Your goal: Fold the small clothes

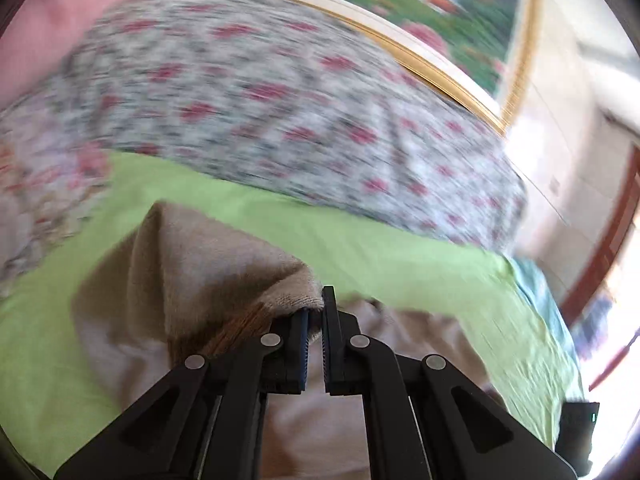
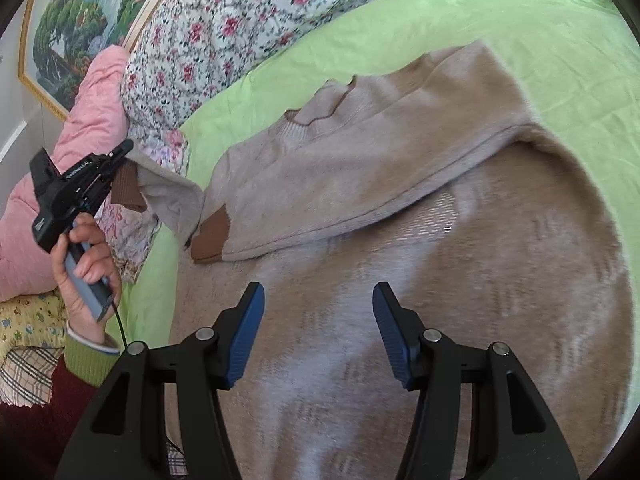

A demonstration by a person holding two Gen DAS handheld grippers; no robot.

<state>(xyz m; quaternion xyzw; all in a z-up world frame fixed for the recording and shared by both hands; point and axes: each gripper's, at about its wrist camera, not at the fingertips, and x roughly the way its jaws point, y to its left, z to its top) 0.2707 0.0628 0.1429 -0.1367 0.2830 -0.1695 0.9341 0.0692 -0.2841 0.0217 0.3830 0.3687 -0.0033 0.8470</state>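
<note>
A beige knit sweater (image 2: 400, 208) with brown cuffs lies on the green sheet (image 2: 520, 24). One sleeve is folded across its chest, with its brown cuff (image 2: 210, 236) at the left. My left gripper (image 1: 316, 320) is shut on the other sleeve (image 1: 208, 264) near its brown cuff (image 1: 236, 332) and holds it lifted. It also shows in the right wrist view (image 2: 124, 152), at the left, with the sleeve (image 2: 168, 192) hanging from it. My right gripper (image 2: 318, 316) is open and empty over the sweater's lower body.
A floral quilt (image 2: 224, 28) and a pink quilt (image 2: 88, 120) are heaped along the far side of the bed. A framed landscape picture (image 2: 72, 20) hangs on the wall behind. The green sheet (image 1: 360, 248) surrounds the sweater. The left wrist view is motion-blurred.
</note>
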